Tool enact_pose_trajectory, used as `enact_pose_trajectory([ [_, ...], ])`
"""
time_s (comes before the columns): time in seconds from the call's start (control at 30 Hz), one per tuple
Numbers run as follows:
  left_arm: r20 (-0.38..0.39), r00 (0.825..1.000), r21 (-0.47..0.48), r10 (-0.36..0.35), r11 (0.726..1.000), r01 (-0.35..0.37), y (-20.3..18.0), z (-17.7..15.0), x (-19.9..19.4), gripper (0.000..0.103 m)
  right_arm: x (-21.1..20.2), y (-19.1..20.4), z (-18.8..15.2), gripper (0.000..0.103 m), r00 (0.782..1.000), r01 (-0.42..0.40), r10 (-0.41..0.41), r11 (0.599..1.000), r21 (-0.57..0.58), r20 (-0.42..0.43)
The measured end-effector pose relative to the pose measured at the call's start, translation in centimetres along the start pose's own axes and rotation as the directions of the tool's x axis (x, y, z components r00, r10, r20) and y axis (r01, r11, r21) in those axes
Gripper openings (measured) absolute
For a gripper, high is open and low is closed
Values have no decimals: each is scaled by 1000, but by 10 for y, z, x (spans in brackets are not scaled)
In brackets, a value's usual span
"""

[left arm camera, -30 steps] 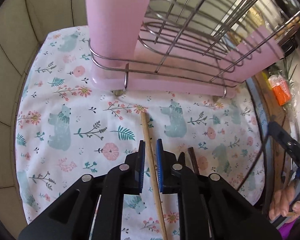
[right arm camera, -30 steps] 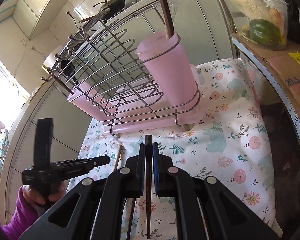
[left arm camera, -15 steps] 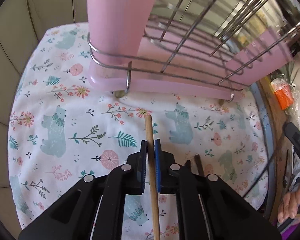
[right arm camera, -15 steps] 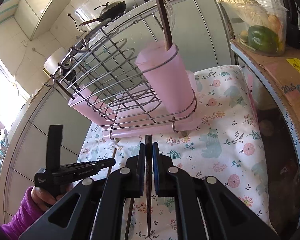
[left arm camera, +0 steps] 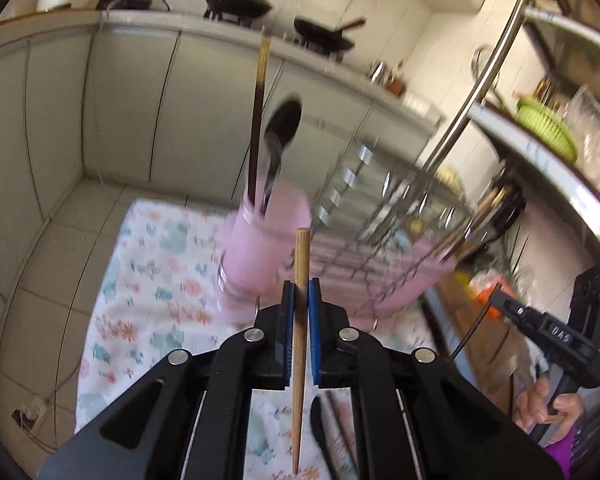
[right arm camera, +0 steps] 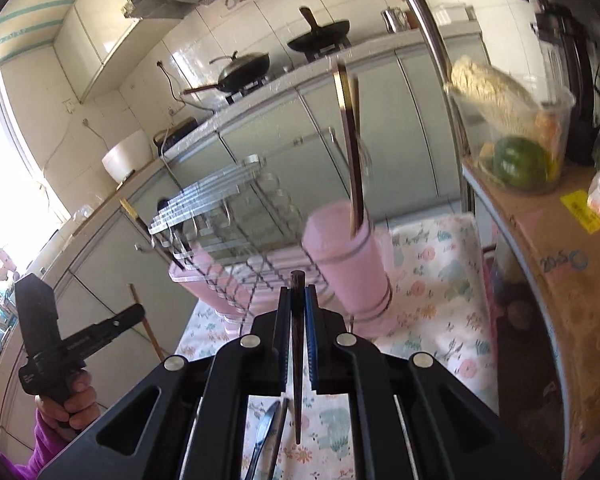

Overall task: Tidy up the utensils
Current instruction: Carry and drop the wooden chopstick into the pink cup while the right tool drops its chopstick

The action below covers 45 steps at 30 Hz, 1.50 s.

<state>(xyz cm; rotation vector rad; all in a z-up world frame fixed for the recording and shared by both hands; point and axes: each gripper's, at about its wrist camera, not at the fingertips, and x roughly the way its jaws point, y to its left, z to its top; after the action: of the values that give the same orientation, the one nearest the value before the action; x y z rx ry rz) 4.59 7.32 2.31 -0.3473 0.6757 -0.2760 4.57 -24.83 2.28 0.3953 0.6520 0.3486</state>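
My left gripper [left arm camera: 301, 292] is shut on a light wooden chopstick [left arm camera: 300, 264] and holds it raised, pointing at the pink utensil cup [left arm camera: 266, 248]. The cup holds a dark chopstick [left arm camera: 257, 128] and a spoon [left arm camera: 280, 132]. My right gripper [right arm camera: 298, 300] is shut on a dark brown chopstick [right arm camera: 297, 340], raised before the same pink cup [right arm camera: 348, 260], which sits at the end of the wire dish rack [right arm camera: 228, 216]. A spoon [right arm camera: 264, 440] and more chopsticks lie on the floral cloth [right arm camera: 432, 280] below. The left gripper with its chopstick shows at the left in the right wrist view [right arm camera: 136, 312].
The rack [left arm camera: 400, 216] stands on a pink tray on the cloth [left arm camera: 148, 280]. A cardboard-topped shelf [right arm camera: 548, 248] with a tub of vegetables [right arm camera: 516, 140] lies to the right. Kitchen cabinets with pans stand behind. A metal pole [left arm camera: 492, 72] rises beside the rack.
Both grippers have lifted their chopsticks off the cloth and tilted upward, so the views now look at the cup's top and the kitchen behind. The left jaws closed onto the light chopstick.
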Motion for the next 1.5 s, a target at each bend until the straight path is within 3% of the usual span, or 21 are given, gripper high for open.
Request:
enact_pose_trajectory([
  [0.3, 235, 971, 9, -40, 999, 39, -27, 58, -52, 6, -31, 10, 55, 7, 988, 21, -15, 999, -36, 157],
  [0.57, 385, 923, 28, -25, 999, 16, -42, 98, -81, 6, -58, 25, 94, 7, 938, 89, -56, 993, -81, 343],
  [0.67, 424, 905, 27, -16, 1000, 5, -45, 108, -85, 6, -59, 26, 102, 7, 921, 115, -73, 990, -87, 382],
  [0.83, 465, 885, 25, 20, 999, -35, -43, 117, -81, 6, -42, 23, 107, 7, 915, 167, -115, 981, -101, 387],
  [1.17, 458, 885, 31, 90, 993, -117, -35, 120, -49, 6, -2, 16, 99, 7, 933, 221, -165, 964, -147, 320],
  [1.5, 367, 923, 33, 115, 990, -137, -22, 112, -18, 6, 23, 7, 84, 7, 954, 227, -189, 962, -150, 234],
])
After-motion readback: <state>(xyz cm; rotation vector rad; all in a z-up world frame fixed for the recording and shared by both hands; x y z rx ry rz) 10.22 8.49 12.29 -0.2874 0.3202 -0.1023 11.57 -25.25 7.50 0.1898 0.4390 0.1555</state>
